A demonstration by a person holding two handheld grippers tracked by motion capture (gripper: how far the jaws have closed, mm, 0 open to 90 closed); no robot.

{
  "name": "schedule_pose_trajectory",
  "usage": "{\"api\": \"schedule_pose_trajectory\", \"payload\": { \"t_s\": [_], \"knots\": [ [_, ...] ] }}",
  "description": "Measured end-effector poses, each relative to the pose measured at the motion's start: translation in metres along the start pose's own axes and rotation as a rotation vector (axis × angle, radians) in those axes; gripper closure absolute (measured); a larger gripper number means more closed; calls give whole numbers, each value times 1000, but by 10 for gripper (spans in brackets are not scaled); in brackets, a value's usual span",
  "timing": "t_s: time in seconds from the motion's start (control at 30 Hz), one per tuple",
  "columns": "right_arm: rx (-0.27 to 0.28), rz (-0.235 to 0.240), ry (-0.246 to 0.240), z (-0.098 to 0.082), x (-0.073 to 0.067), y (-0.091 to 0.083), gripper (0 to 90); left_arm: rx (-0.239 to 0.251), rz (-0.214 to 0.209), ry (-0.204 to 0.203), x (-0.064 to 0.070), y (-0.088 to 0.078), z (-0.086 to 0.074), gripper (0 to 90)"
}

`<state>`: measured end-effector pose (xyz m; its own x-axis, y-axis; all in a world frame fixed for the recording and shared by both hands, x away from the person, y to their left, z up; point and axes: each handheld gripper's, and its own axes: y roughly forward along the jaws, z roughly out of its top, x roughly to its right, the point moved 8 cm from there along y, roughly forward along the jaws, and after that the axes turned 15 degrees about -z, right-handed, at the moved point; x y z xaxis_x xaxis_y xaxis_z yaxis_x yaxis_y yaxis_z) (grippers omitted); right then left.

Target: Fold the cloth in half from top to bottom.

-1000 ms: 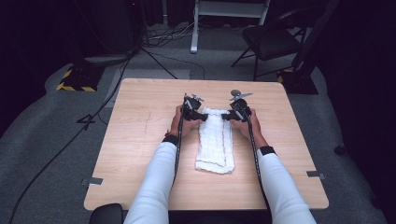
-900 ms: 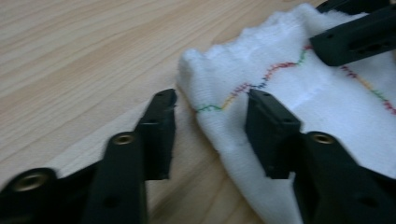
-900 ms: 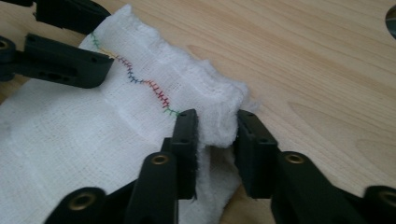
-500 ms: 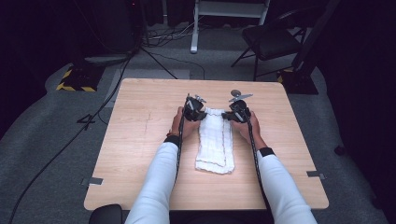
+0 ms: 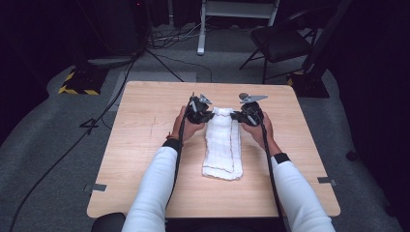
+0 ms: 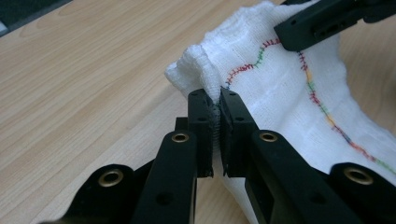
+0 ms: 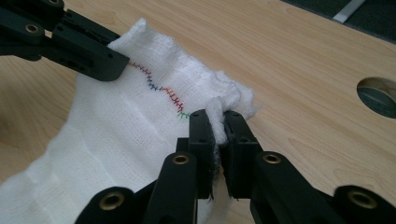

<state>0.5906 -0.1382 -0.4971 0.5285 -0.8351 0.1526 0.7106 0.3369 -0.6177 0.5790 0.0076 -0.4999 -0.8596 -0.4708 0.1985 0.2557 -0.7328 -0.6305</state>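
One white cloth [image 5: 223, 144], folded into a long strip, lies at centre frame of the high view on one light wooden table [image 5: 145, 145]. Its near end rests flat on the tabletop, lower centre. Its far end, upper centre, is lifted off the wood and bunched between two grippers.

Left gripper [image 5: 209, 115]: just left of the cloth's far end in the high view. In the left gripper view its two black jaws, having just closed, are clamped on the cloth's [image 6: 280, 88] left far corner; fabric is pinched in the narrow slit between the pads, with a ruffled tuft sticking up above them.

Right gripper [image 5: 235, 115]: just right of the far end in the high view. In the right gripper view its jaws have likewise just closed and now grip the opposite corner of the cloth [image 7: 116, 130], a small white tuft squeezed between the pads.

One line of multicoloured stitching [image 6: 322, 107] runs along the cloth: red, blue and green in both gripper views, orange too in the left one.

Two white sleeves [image 5: 154, 188] enter from the bottom edge, one per hand.

Off-table, count: one dark chair [image 5: 280, 43], upper right; one round hole [image 7: 378, 95] in the tabletop at the right edge of the right gripper view.
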Motion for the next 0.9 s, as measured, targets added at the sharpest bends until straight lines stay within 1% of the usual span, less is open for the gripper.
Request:
{"api": "schedule_pose_trajectory", "payload": {
  "t_s": [0.03,0.07,0.1,0.17,0.23,0.27,0.3,0.33,0.37,0.4,0.43,0.5,0.57,0.63,0.67,0.7,0.73,0.77,0.8,0.83,0.87,0.9],
  "knots": [
    [18,-1,-12,1,-1,-7,831,11,-8,10,3,-2,0,844],
    [23,-2,-18,1,-2,-10,831,14,-18,15,6,-4,0,844],
    [29,0,-24,0,-3,-13,831,10,-27,42,12,-7,0,844],
    [55,5,-33,0,-5,-21,831,25,-38,59,19,-12,0,844],
    [79,13,-43,-1,-7,-30,831,35,-53,72,27,-16,-1,844],
    [79,13,-43,-1,-7,-30,831,35,-53,72,27,-16,-1,842],
    [89,16,-53,-2,-9,-35,831,39,-66,72,31,-19,-1,842],
    [108,14,-79,-3,-11,-43,831,43,-77,80,37,-22,-3,841],
    [114,24,-79,-4,-12,-47,831,43,-82,93,40,-24,-3,842],
    [114,24,-79,-4,-12,-47,831,43,-82,93,40,-24,-3,841],
    [129,39,-87,-6,-15,-55,831,43,-91,102,46,-27,-6,841],
    [136,53,-97,-8,-18,-61,831,43,-93,110,48,-29,-7,841],
    [147,64,-113,-10,-22,-66,831,42,-101,120,55,-32,-11,841],
    [151,71,-129,-12,-25,-71,831,48,-113,122,60,-35,-13,841],
    [151,71,-129,-12,-25,-71,831,48,-113,122,60,-35,-13,841],
    [154,87,-143,-14,-29,-77,830,49,-118,131,64,-38,-16,841],
    [154,87,-143,-14,-29,-77,830,49,-118,131,64,-38,-16,840],
    [162,98,-141,-16,-32,-81,831,49,-120,143,69,-41,-18,841],
    [163,108,-145,-17,-34,-84,831,49,-120,143,69,-41,-18,841],
    [163,108,-145,-17,-34,-84,831,49,-120,146,71,-42,-19,841],
    [169,121,-160,-19,-38,-89,830,40,-128,162,75,-43,-22,839],
    [170,129,-166,-21,-40,-92,830,34,-132,169,78,-43,-24,839]
  ]
}}
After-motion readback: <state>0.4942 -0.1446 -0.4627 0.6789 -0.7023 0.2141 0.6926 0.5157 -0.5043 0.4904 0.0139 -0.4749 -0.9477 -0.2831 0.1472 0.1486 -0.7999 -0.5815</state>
